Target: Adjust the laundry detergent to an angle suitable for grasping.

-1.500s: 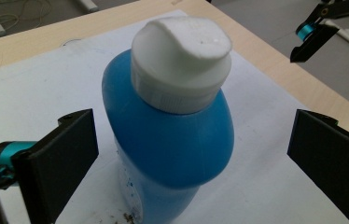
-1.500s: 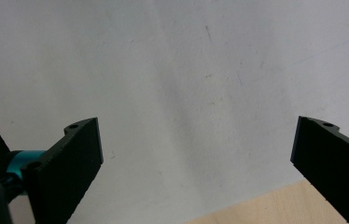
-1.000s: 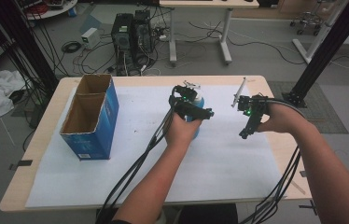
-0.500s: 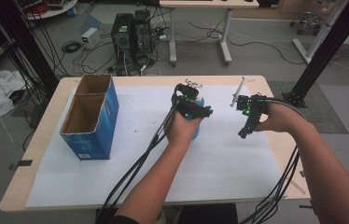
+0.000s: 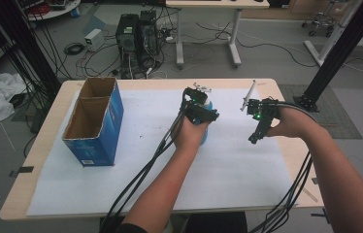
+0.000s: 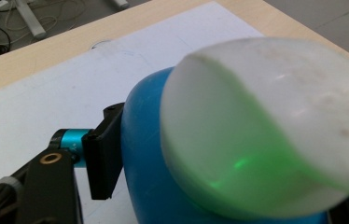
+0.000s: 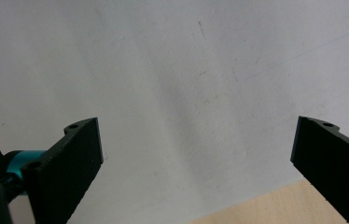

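Observation:
A blue bottle with a wide white cap stands on the white paper near the table's middle. My left gripper reaches over it from the near side, and blue shows below the hand. Its jaws have just been closing with the bottle between them. One black pad now presses flat on the bottle's blue side, while the other is hidden behind the cap. My right gripper hangs to the right, apart from the bottle. It points down at bare paper, open and holding nothing.
An open-topped blue cardboard box stands at the table's left. A white paper sheet covers most of the wooden table. A thin rod lies near the far right edge. Cables trail from both grippers toward the near edge.
The left gripper's jaws have drawn in around the blue bottle. Both hands keep their places and the bottle has not moved.

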